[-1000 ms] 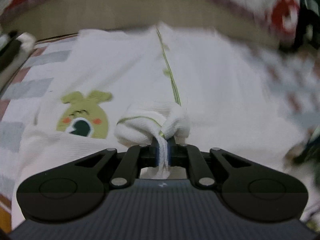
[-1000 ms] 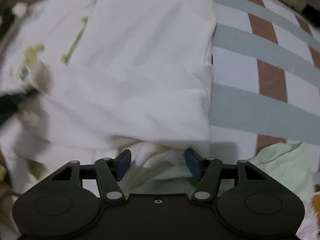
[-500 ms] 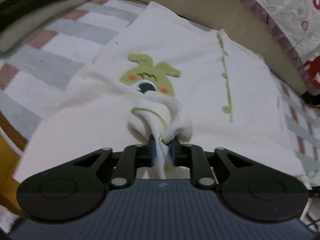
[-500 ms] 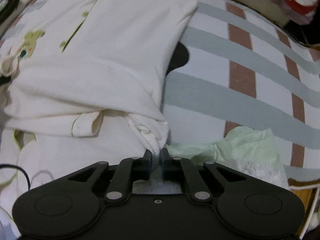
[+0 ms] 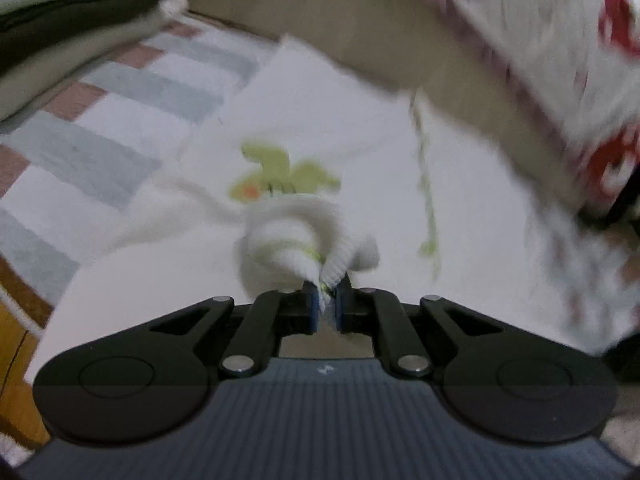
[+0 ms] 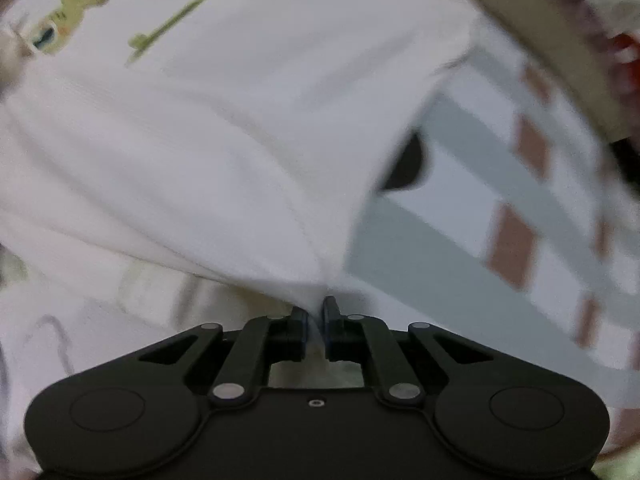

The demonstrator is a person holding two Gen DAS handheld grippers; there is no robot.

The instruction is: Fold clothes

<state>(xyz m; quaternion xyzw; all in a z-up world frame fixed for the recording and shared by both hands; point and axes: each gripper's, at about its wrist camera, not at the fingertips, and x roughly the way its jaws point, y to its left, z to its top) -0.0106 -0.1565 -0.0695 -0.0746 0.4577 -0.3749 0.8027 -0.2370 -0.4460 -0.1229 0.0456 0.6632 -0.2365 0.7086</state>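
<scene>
The blanket (image 6: pixel 460 248), striped grey and brown on white, is the work surface. The garment (image 6: pixel 240 120) lies across it: a white, ribbed-knit top with a green placket and a green cartoon patch (image 5: pixel 280 180). A stack of folded clothes (image 5: pixel 60 32) sits at the far left of the left view; a red-printed white quilt (image 5: pixel 560 60) runs along the far side.

Handling, as a judgement: the garment is light and fully limp. It has no stiffness, so any unsupported span will sag and crease. The knit will stretch if pulled hard. It is not fragile and not slippery; the ribbing gives the pads good purchase.

Grip points: take hems, cuffs or corners, where layers bunch and will not slide out. Hold both sides level to keep the fold line straight.

The left gripper (image 5: pixel 327 304) is clamped narrow on a bunched cuff-like roll of the garment. The right gripper (image 6: pixel 316 320) is clamped narrow on a pinched edge of the garment, which tents up from the jaws. Both views are motion-blurred.
</scene>
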